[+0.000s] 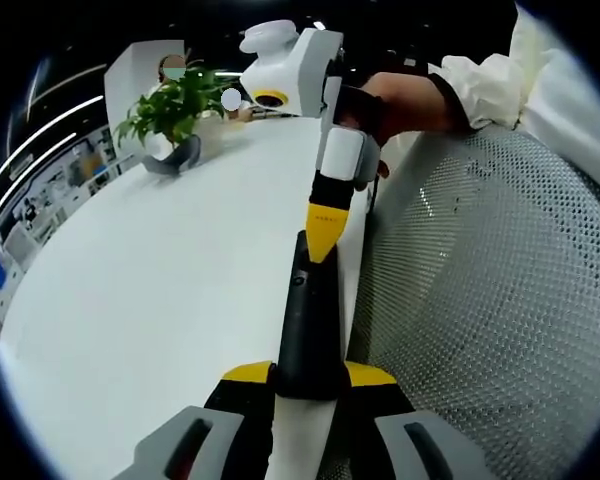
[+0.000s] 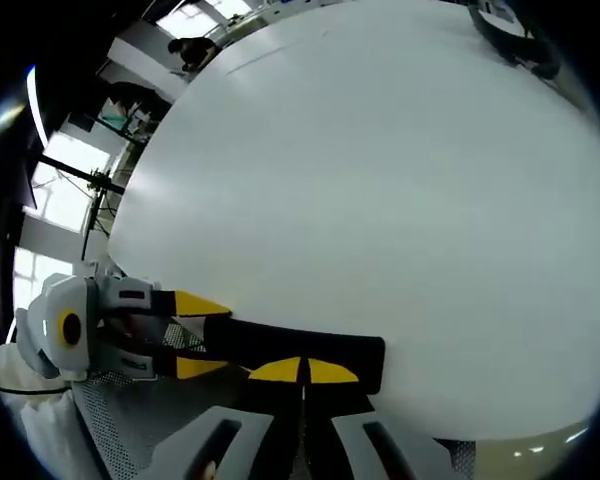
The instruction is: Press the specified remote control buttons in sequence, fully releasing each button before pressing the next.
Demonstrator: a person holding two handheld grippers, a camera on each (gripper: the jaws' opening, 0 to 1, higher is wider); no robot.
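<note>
While the black remote lay along the table's edge, my left tongs clamped its near end. My right tongs, pinched together, pressed their tips on its top. Beyond the remote, a potted plant stood far across the table.

This looks like an office or showroom. A long white table carries a potted green plant at its far end, and a grey mesh chair back stands just beside the table's edge. Beyond the plant, lit display shelves line the wall. Past the table's far side, bright windows and ceiling light strips show.
</note>
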